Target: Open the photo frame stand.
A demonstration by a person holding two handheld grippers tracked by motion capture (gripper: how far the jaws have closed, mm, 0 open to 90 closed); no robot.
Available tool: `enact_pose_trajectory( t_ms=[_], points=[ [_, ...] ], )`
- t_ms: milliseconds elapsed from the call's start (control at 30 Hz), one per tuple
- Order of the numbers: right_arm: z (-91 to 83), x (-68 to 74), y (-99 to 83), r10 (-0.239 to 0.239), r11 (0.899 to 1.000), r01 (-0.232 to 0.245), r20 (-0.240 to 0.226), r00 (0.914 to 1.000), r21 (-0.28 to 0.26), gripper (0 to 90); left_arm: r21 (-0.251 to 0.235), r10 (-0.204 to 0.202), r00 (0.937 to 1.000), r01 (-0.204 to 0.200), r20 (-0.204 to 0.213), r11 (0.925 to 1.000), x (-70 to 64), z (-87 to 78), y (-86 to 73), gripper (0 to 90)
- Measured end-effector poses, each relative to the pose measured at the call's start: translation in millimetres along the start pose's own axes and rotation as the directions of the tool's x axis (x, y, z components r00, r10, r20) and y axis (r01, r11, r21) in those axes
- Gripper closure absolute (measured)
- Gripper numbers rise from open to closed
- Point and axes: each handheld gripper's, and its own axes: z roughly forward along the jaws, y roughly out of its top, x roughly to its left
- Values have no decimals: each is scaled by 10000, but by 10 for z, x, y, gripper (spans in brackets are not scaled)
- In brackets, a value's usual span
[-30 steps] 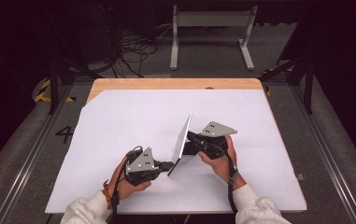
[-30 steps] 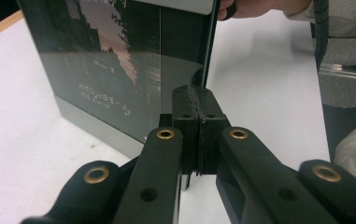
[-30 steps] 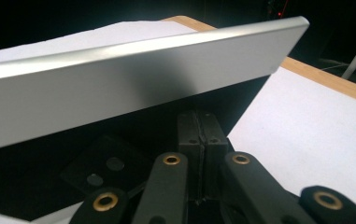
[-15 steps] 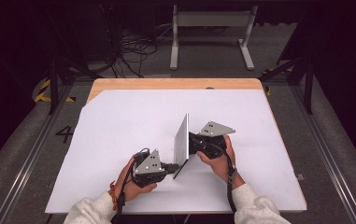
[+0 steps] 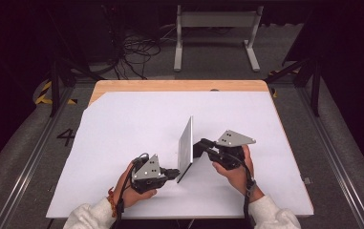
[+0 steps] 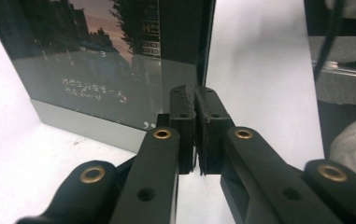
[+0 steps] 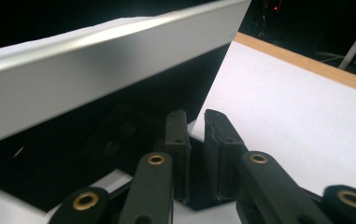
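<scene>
Tablet (image 5: 185, 147) stands on edge near the middle of the white counter (image 5: 122, 124), tipped up almost vertical, its long axis running away from the person, silver back facing the right hand. Left tool (image 5: 174, 172) sits at the near bottom corner; in the left gripper view its jaws are pressed together on the tablet's thin edge (image 6: 207, 70), dark screen (image 6: 110, 60) off to one side showing a dusky street picture. Right tool (image 5: 199, 144) comes in from the right, behind the slab at about mid-height. In the right gripper view its jaws (image 7: 195, 135) stand slightly parted with the dark edge running down between them; whether they truly bite I cannot tell. The silver back (image 7: 96, 56) sweeps across above them. So the tablet lies between the two hands, left holding low and near, right bracing higher up. My guess: the coming move is a tilt or lay-down, pivoting about that bottom edge on the counter. No containers on the counter.
</scene>
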Motion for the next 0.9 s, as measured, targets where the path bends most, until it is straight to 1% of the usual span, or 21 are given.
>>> enact_pose_trajectory(
  t_ms=[33,67,100,133,200,267,300,367,400,500,667,733,833,900],
  points=[
    [-24,13,-18,6,10000,-6,-76,10000,37,754,11,4,10000,-4,40,10000,-9,11,8,853],
    [-69,36,-49,47,10000,-46,-277,9996,44,746,24,78,10000,-78,36,10000,-21,20,18,853],
    [-113,65,-76,50,10000,-47,-379,9993,75,735,-2,53,10000,-53,62,10000,-30,29,21,853],
    [-138,85,-90,33,9999,-29,-414,9991,101,731,33,103,9999,-104,113,9999,-37,44,26,852],
    [-199,139,-123,-76,9999,84,-517,9986,146,717,125,191,9998,-192,79,9997,-58,71,36,853],
    [-273,199,-143,-229,9996,239,-614,9979,160,713,87,196,9998,-196,2,9998,-57,78,40,859],
    [-273,199,-143,-229,9996,239,-614,9979,160,713,75,168,9999,-168,38,9998,-52,78,42,859],
    [-317,244,-153,-269,9995,278,-704,9972,128,708,59,76,9999,-77,92,10000,-44,79,38,857],
    [-335,270,-157,-255,9996,263,-765,9967,100,702,55,113,9999,-114,73,9999,-45,80,40,856],
    [-353,322,-159,-319,9994,330,-923,9952,97,700,34,143,9999,-144,90,9999,-58,100,52,855],
    [-318,411,-154,-508,9985,528,-1305,9901,114,736,-10,327,9995,-327,41,9995,-103,164,84,850],
    [-312,438,-152,-489,9987,507,-1369,9894,91,733,-116,238,9996,-237,125,9997,-95,183,81,846],
    [-300,459,-156,-484,9987,503,-1352,9896,114,721,-153,97,9997,-94,235,9998,-83,195,67,838],
    [-286,456,-167,-334,9993,353,-1339,9904,120,712,-126,87,9996,-83,254,9999,-77,198,64,835]
  ],
)
